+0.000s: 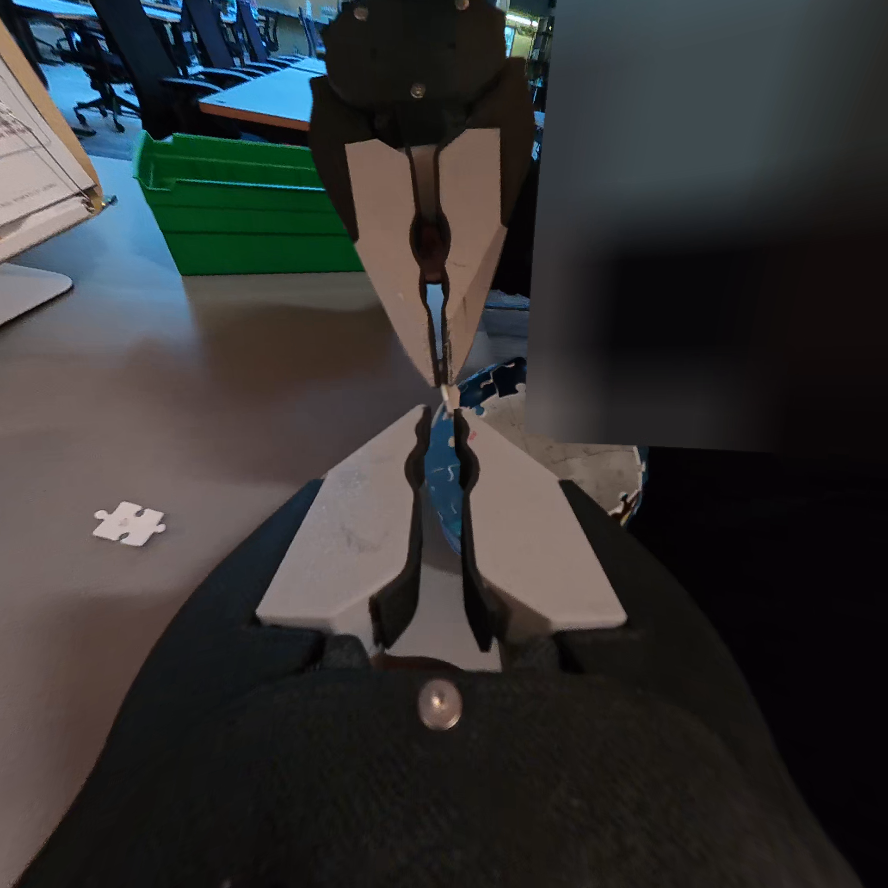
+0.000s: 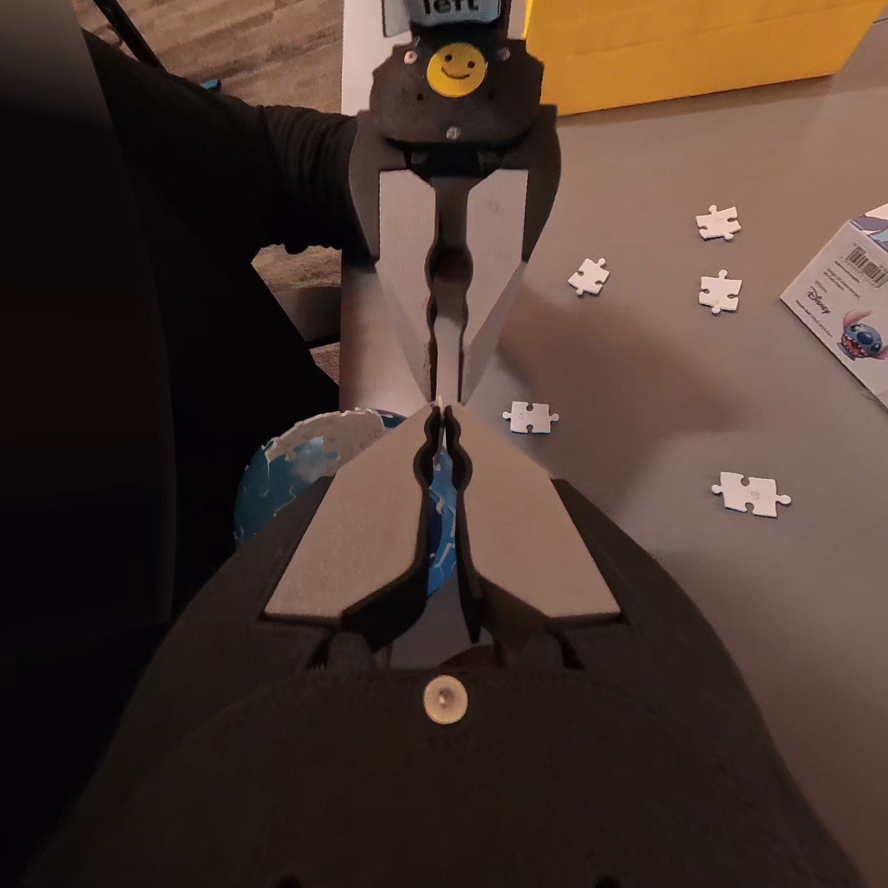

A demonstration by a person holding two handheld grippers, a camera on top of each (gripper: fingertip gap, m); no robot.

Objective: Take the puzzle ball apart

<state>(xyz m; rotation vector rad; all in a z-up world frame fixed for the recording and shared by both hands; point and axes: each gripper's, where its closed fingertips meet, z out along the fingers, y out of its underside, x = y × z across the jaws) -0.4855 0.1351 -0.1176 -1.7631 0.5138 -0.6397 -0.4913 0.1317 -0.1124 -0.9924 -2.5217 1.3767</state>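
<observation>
The puzzle ball is a blue and white shell, partly open, held over the grey table. It also shows in the left wrist view. My left gripper is shut on the ball's shell, which shows blue between its fingers. My right gripper is shut on a thin white puzzle piece at the ball's rim. The two grippers meet tip to tip. The right gripper comes in from the top of the left wrist view, and the left gripper from the top of the right wrist view.
Several loose white pieces lie on the table to the right, and one shows in the left wrist view. A green bin, a yellow box and a white printed box stand around. A person's dark sleeve is on the left. Left and right tips are no more than a few centimetres apart.
</observation>
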